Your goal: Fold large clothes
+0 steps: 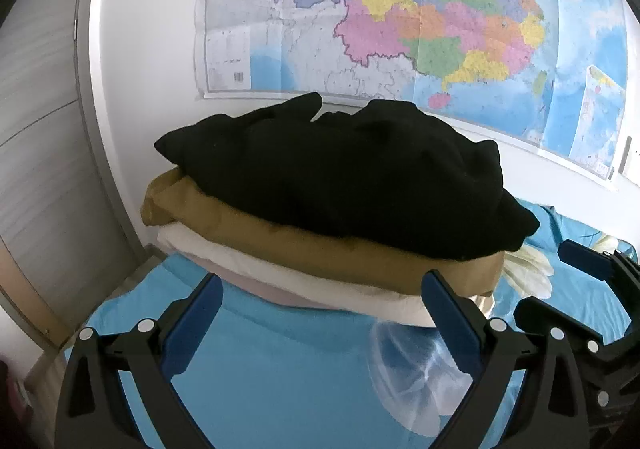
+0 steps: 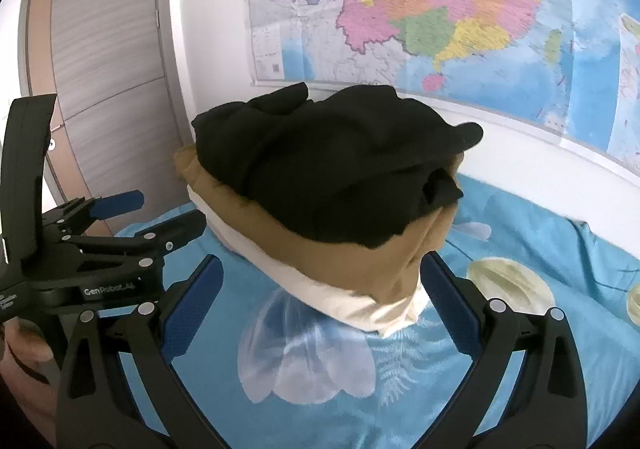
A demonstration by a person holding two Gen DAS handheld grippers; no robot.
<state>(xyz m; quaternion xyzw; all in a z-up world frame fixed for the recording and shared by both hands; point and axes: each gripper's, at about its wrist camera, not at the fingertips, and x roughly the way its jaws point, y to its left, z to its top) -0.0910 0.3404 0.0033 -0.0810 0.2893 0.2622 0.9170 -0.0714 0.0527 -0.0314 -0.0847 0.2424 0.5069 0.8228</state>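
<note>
A stack of folded clothes lies on the blue bed sheet [image 1: 280, 377] against the wall. A black garment [image 1: 340, 177] [image 2: 332, 165] is on top, rumpled and loosely folded. Under it are a tan garment [image 1: 280, 239] [image 2: 360, 261] and a white garment [image 1: 280, 273] [image 2: 360, 307]. My left gripper [image 1: 324, 313] is open just in front of the stack, holding nothing. My right gripper [image 2: 324, 297] is also open and empty, close to the stack's right front corner. Each gripper shows in the other's view: the left gripper [image 2: 168, 213] beside the stack, the right gripper [image 1: 548, 281] at the far right.
A large coloured map [image 1: 400, 9] hangs on the white wall behind the stack. A wood-grain door [image 2: 108, 69] stands to the left. The sheet [image 2: 520, 241] has pale flower prints and stretches away to the right. A hand [image 2: 24, 349] holds the left gripper.
</note>
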